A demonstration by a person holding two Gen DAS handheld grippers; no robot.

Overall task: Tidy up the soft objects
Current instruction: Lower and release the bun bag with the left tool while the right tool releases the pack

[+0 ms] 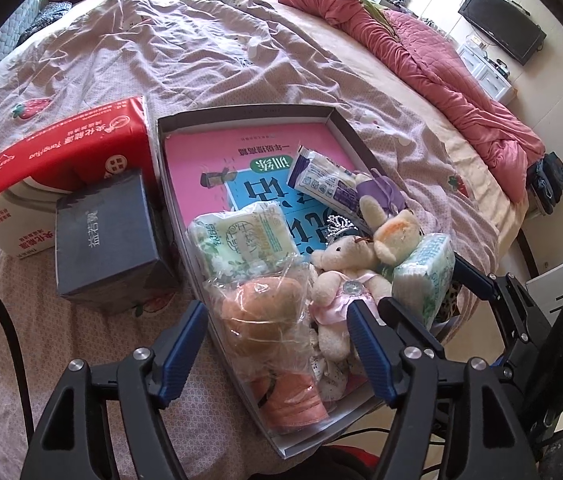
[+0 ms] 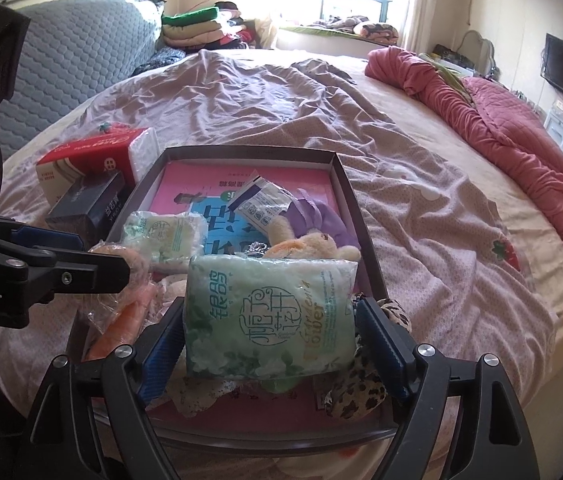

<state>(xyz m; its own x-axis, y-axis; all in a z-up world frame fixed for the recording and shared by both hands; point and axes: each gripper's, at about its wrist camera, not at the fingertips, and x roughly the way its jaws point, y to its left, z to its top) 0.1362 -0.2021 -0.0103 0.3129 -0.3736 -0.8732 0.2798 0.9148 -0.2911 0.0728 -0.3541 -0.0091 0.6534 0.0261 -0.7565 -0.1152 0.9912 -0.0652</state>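
A shallow grey box [image 1: 241, 114] [image 2: 345, 184] on the bed holds a pink book, tissue packs, plush rabbits [image 1: 345, 276] and a bagged orange plush [image 1: 269, 320]. My left gripper [image 1: 277, 344] is open, its blue pads either side of the bagged plush, low over the box's near end. My right gripper [image 2: 269, 344] is shut on a green tissue pack [image 2: 269, 316] [image 1: 425, 272] and holds it above the box's near right corner. A second green tissue pack [image 1: 241, 240] [image 2: 165, 236] and a wipes packet [image 1: 321, 176] [image 2: 261, 200] lie in the box.
A red tissue carton [image 1: 65, 160] [image 2: 93, 156] and a dark blue box [image 1: 105, 236] [image 2: 89, 204] stand left of the grey box. A rolled pink quilt [image 1: 441, 64] [image 2: 521, 136] lies at the right. A leopard-print item [image 2: 361, 380] lies by the box's near right corner.
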